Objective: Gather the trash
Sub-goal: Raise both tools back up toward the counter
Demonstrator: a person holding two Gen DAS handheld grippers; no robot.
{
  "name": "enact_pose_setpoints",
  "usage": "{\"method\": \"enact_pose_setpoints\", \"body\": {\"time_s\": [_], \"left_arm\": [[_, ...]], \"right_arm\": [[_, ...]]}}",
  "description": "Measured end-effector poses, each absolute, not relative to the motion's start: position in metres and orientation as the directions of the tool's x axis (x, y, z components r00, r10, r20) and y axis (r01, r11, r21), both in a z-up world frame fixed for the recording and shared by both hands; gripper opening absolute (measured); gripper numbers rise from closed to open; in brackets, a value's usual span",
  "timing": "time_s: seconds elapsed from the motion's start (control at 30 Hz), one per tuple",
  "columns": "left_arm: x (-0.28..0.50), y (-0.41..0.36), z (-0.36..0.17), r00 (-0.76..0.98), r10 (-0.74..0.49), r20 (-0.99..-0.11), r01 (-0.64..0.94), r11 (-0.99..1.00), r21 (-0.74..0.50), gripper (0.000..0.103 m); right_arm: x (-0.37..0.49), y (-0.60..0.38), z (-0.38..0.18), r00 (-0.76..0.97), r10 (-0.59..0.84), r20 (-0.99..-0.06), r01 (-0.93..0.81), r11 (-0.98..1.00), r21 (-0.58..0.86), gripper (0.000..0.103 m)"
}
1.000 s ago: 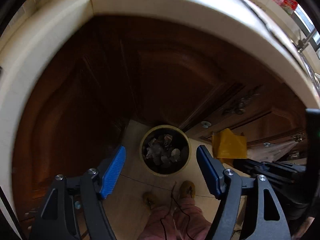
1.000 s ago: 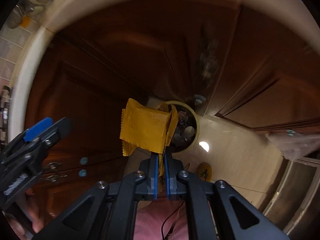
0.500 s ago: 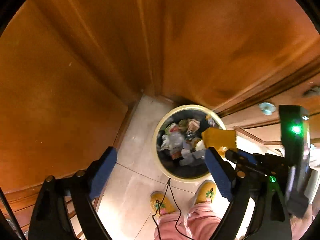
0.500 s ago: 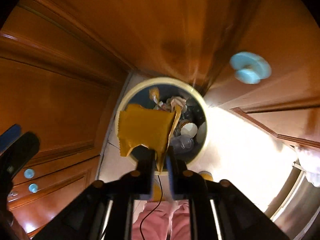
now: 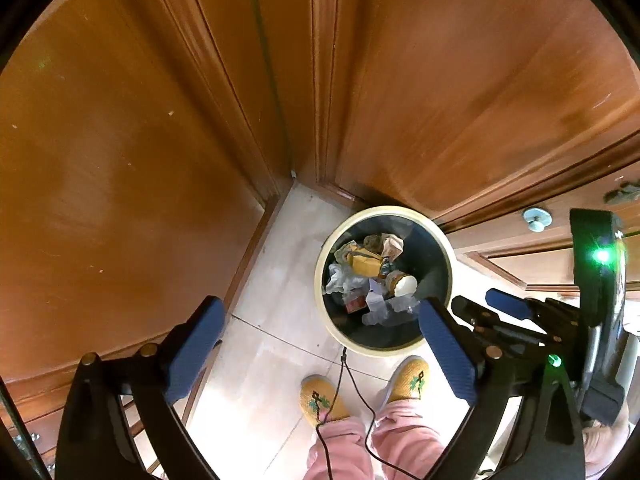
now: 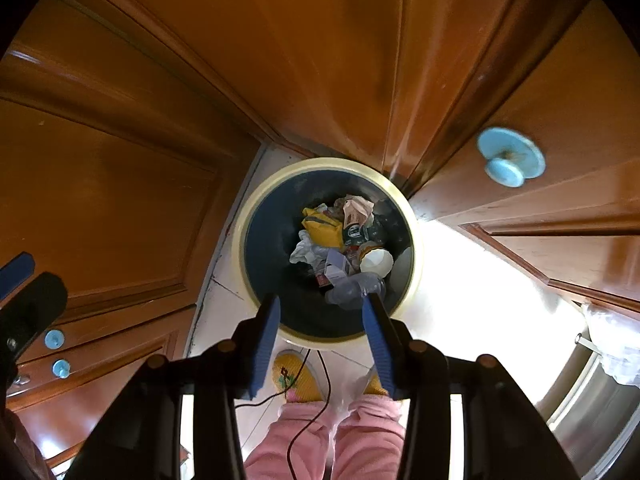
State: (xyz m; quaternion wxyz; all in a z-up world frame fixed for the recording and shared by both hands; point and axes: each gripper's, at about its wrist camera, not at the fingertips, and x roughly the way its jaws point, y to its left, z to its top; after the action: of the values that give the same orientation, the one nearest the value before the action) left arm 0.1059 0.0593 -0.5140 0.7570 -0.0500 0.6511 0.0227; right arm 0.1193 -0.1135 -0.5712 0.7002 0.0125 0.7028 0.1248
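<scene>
A round bin with a cream rim [image 5: 384,211] stands on the pale floor in a corner of wooden cabinets, full of crumpled trash. A yellow packet [image 6: 320,229] lies on top of that trash, also visible as the yellow packet [image 5: 365,264] in the left wrist view. My right gripper [image 6: 322,322] points down over the bin's near edge, its jaws opening with nothing between them. My left gripper [image 5: 320,328] hangs left of the bin over the floor, jaws wide and still opening, empty. The right gripper [image 5: 508,308] shows at that view's right side.
Brown wooden cabinet doors [image 5: 120,140] close in the bin on the far and left sides, with pale blue knobs [image 6: 510,158]. A person's yellow slippers [image 5: 324,400] and pink trouser legs [image 6: 316,436] stand just before the bin, with a thin black cable [image 5: 340,380] hanging down.
The yellow packet has left the right gripper's jaws and now lies in the bin. Both grippers have sunk toward the bin, and both pairs of jaws stand wider.
</scene>
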Motion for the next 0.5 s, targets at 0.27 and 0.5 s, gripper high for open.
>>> {"method": "enact_pose_setpoints", "body": {"time_s": [0.27, 0.5], "left_arm": [[0.102, 0.054, -0.458, 0.184, -0.048, -0.982, -0.076, 0.995, -0.063, 0.097], [0.095, 0.047, -0.389, 0.227, -0.059, -0.972, -0.039, 0.997, -0.070, 0.097]], "right_arm": [[0.108, -0.119, -0.500, 0.026, 0.224, -0.974, -0.143, 0.965, 0.218, 0.044], [0.095, -0.123, -0.415, 0.093, 0.226, -0.970, -0.166, 0.964, 0.208, 0.044]]}}
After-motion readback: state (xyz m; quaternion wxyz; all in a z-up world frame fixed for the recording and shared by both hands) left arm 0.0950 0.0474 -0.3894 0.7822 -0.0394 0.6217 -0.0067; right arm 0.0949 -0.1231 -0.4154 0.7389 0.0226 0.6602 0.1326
